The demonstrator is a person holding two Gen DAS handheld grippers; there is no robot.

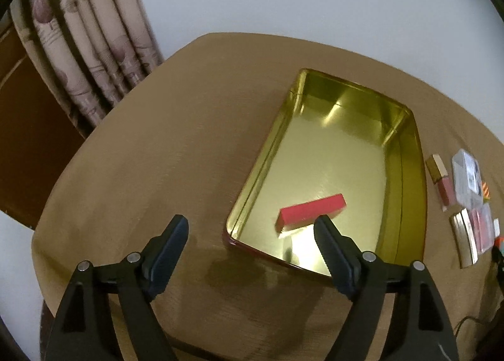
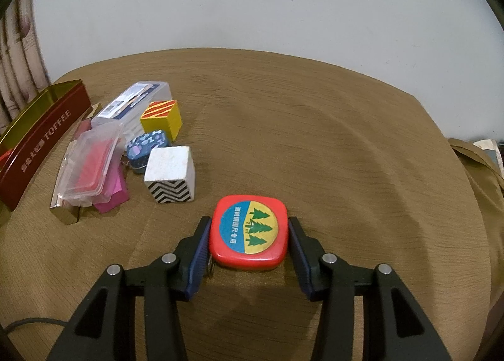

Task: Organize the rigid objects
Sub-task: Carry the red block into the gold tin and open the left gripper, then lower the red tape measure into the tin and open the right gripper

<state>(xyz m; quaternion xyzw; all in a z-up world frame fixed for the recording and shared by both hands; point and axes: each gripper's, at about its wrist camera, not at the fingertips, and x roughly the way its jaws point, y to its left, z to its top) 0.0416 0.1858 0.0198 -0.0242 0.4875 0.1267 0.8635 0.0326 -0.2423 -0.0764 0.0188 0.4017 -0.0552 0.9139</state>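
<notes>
Left gripper [image 1: 250, 228] spread wide and empty above the table [image 1: 157, 156], red box [image 1: 310, 210] lying in the gold tin [image 1: 406, 178]; right gripper [image 2: 249, 228] clamped on the red tape measure [image 2: 249, 232].

Red outer wall of the gold-lined tin [image 2: 47, 134], far left: gold word "TOFFEE", preceded by small unreadable characters. Round label on the red tape measure [image 2: 249, 232], near centre: three green trees, "2" and Chinese characters, not legible.

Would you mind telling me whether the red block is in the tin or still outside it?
In: the red block lies on the tin's gold floor, within its walls.
</notes>
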